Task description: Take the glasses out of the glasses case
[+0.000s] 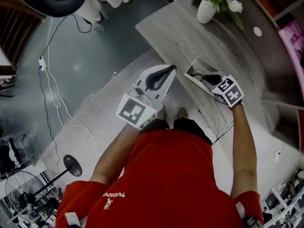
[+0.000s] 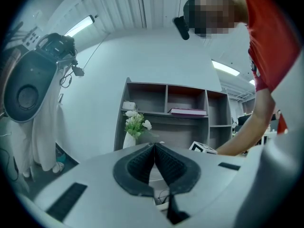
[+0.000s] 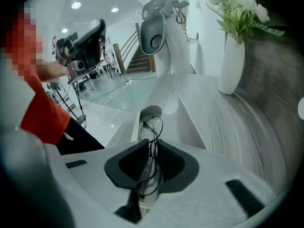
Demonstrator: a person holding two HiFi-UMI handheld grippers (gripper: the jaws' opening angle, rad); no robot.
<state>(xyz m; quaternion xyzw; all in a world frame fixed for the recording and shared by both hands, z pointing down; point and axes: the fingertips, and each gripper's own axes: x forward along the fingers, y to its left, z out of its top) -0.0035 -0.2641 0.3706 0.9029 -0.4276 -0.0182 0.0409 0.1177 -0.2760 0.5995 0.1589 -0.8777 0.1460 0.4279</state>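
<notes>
An open white glasses case [image 1: 195, 69] lies near the front edge of the grey wooden table [image 1: 190, 32]. My right gripper [image 1: 210, 80] tilts down into it. In the right gripper view the thin black-wire glasses [image 3: 153, 128] stand up from the case [image 3: 147, 112], and the right gripper [image 3: 153, 142] is shut on their frame. My left gripper [image 1: 159, 76] hovers level to the left of the case, off the table's edge. Its pads meet at the tip [image 2: 154, 146] with nothing between them.
A white vase of flowers [image 1: 207, 8] stands at the table's far end, also visible in the right gripper view [image 3: 231, 61]. A grey shelf unit [image 2: 190, 103] stands behind the table. Cables [image 1: 52, 94] trail over the floor at the left.
</notes>
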